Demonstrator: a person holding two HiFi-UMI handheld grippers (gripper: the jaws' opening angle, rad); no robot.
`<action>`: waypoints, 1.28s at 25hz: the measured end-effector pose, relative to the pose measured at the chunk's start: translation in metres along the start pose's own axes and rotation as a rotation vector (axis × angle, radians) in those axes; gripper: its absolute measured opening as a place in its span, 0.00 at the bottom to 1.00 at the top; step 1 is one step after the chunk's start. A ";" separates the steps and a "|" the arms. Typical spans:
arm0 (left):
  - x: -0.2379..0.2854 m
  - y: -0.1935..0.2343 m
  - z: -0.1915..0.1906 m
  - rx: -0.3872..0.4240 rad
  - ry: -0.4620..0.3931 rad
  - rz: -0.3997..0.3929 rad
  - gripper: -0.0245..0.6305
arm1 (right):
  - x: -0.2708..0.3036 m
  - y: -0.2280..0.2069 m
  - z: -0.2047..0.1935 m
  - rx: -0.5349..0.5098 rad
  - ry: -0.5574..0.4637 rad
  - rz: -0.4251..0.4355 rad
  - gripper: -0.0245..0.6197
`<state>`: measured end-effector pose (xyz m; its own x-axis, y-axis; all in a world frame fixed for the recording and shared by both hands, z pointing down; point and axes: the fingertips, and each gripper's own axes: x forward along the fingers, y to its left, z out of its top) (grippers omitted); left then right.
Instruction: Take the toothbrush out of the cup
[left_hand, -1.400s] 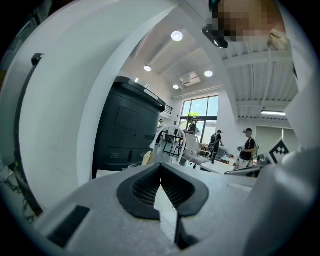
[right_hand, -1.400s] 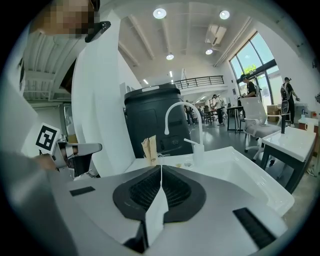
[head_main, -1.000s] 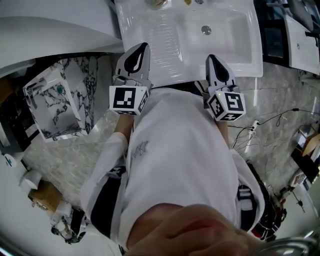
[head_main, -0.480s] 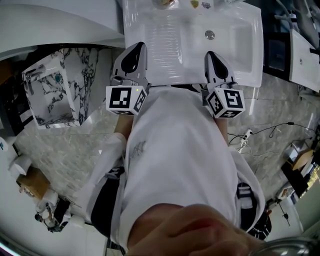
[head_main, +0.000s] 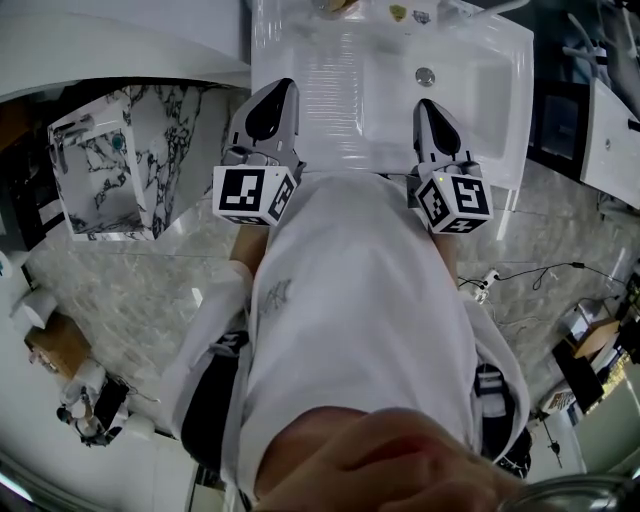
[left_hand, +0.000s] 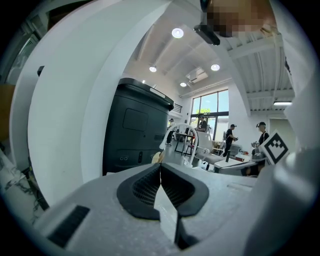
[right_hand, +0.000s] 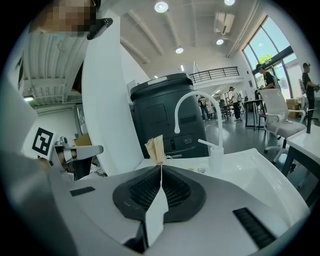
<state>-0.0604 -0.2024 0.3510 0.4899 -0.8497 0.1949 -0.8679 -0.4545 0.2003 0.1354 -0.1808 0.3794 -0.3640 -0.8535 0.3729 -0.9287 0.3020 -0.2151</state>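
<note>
A white washbasin (head_main: 330, 80) lies ahead of me, with its drain (head_main: 425, 76) on the right side. A tan object (head_main: 332, 5) stands at its back edge; it also shows as a tan, paper-like shape (right_hand: 155, 146) just beyond my right jaws and as a small tan object (left_hand: 157, 157) in the left gripper view. I cannot make out a cup or a toothbrush in it. My left gripper (head_main: 283, 88) and right gripper (head_main: 425, 104) hover over the basin's front edge, both shut and empty. The pads meet in the left gripper (left_hand: 160, 167) and in the right gripper (right_hand: 161, 167).
A curved white faucet (right_hand: 197, 102) rises at the basin's back. A big dark cabinet (right_hand: 162, 112) stands behind it. A marble-patterned box (head_main: 100, 170) sits on the floor at left, cables (head_main: 535, 270) at right. A white curved wall (left_hand: 75, 110) is close on the left.
The head view has shifted so the basin sits lower and more of its back edge shows. Both grippers stay shut near the basin's front edge; the right one has drifted slightly.
</note>
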 end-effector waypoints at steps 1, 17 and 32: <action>0.002 -0.001 0.001 0.000 0.000 -0.001 0.06 | 0.001 -0.002 0.001 0.002 0.000 0.001 0.06; 0.015 0.000 0.000 0.024 -0.002 0.009 0.06 | 0.008 -0.008 -0.004 0.018 0.010 0.002 0.06; 0.068 -0.004 0.020 0.127 -0.042 -0.017 0.35 | 0.002 -0.023 -0.011 0.044 0.014 -0.029 0.06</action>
<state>-0.0252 -0.2641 0.3442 0.5028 -0.8510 0.1518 -0.8643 -0.4966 0.0795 0.1558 -0.1851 0.3947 -0.3383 -0.8556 0.3917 -0.9349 0.2582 -0.2435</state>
